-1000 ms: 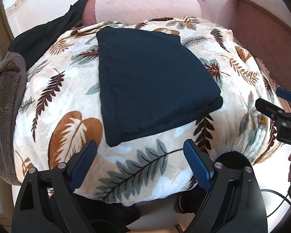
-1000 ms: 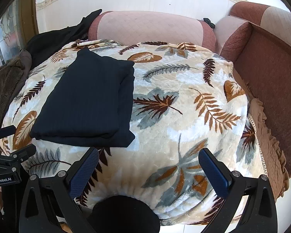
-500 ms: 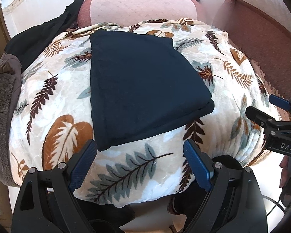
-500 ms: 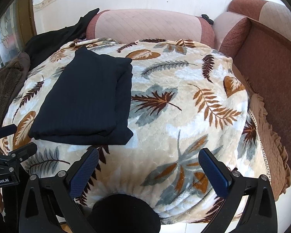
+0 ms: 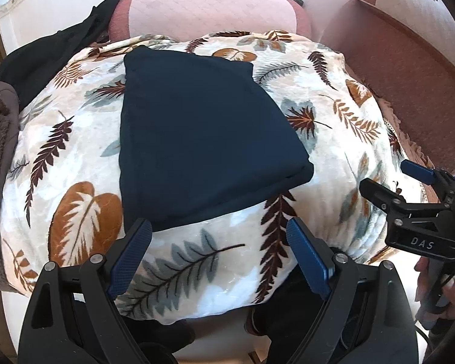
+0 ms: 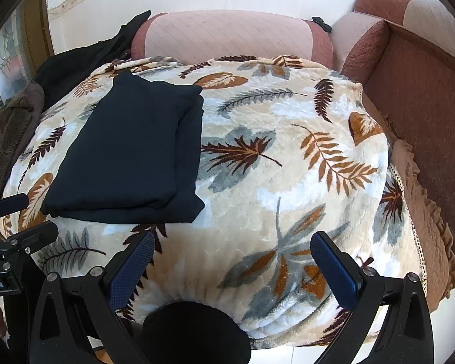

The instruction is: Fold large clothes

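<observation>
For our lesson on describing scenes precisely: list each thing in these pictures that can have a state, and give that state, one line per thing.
Dark navy cloth garment: folded into a flat layered rectangle, lying on the blanket.
Cream leaf-patterned plush blanket: spread over the surface, draped over its edges.
Black garment: unfolded, heaped beside the pink cushion.
Left claw: open, holding nothing.
Right claw: open, holding nothing.

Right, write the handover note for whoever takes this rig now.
Left gripper: open, empty, just short of the garment's near edge.
Right gripper: open, empty, over bare blanket.
Navy garment: folded into a flat stack of layers on the leaf-print blanket, toward its left side.
Done: this piece looks folded.
Left: probably set it aside; a black garment lies at the back left.
</observation>
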A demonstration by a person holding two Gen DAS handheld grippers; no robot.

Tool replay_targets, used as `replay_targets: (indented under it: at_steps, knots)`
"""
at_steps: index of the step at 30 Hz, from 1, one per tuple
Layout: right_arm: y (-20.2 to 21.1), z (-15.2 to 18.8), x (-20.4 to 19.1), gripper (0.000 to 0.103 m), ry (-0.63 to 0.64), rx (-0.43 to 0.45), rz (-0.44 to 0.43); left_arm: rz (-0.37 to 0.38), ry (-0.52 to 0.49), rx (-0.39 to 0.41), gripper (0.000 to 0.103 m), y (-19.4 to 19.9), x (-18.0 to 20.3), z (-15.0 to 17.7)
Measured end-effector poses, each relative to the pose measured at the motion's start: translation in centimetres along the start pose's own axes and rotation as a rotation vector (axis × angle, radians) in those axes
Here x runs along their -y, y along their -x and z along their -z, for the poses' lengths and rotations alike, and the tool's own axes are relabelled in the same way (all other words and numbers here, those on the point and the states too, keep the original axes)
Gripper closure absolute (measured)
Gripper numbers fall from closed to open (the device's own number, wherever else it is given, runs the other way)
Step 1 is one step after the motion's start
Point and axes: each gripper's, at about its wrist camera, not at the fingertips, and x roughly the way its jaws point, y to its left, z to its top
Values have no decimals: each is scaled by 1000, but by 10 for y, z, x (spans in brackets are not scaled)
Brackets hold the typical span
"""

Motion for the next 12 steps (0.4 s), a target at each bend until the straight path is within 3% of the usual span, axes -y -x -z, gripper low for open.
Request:
replay_targets:
  at_steps: [12]
  knots:
    - [-1,0,3,0,-6,-3,3,-4,6,-38,11,-5,3,0]
